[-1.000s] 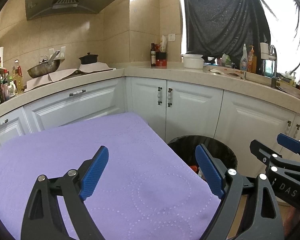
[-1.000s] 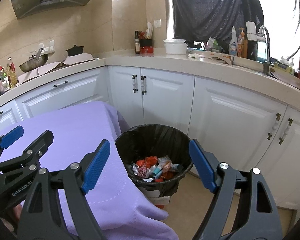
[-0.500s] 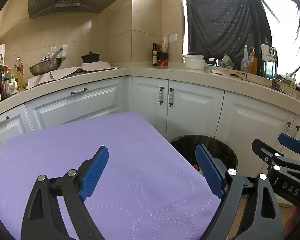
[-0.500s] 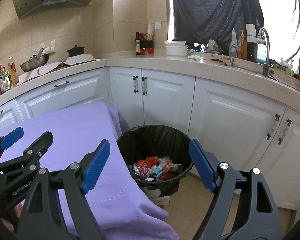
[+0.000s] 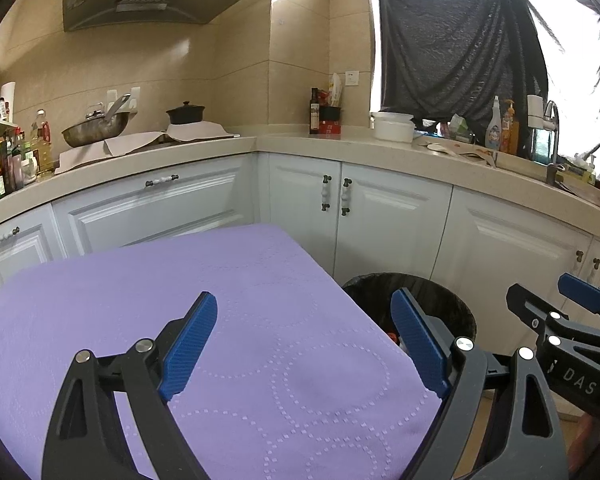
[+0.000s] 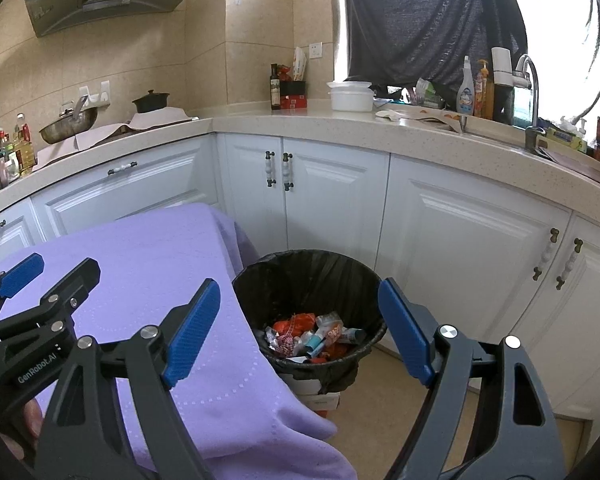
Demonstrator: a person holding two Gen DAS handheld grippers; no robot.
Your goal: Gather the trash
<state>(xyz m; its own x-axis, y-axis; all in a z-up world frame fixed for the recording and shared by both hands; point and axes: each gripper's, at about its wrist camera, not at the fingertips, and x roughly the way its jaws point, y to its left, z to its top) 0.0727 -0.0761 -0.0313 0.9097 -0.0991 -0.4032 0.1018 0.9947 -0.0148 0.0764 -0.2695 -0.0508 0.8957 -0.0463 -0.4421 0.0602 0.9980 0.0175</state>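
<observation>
A black-lined trash bin (image 6: 308, 280) stands on the floor by the white cabinets, with several crumpled wrappers (image 6: 312, 334) inside. Its rim also shows in the left wrist view (image 5: 440, 292), partly behind my finger. My left gripper (image 5: 304, 344) is open and empty above the purple tablecloth (image 5: 180, 280). My right gripper (image 6: 300, 328) is open and empty, held above the bin and the cloth's edge (image 6: 148, 248). No trash shows on the cloth. Each gripper shows in the other's view: the right one (image 5: 572, 320) and the left one (image 6: 40, 280).
White cabinets (image 6: 460, 232) curve around behind the bin under a beige counter (image 6: 380, 128). On the counter are a wok (image 5: 96, 128), a black pot (image 5: 186, 114), bottles (image 5: 315, 110), a white container (image 6: 350, 96) and a faucet (image 6: 530, 76).
Both grippers have tilted up or drawn back slightly, so the scene sits a little lower in each view. Both stay open and empty.
</observation>
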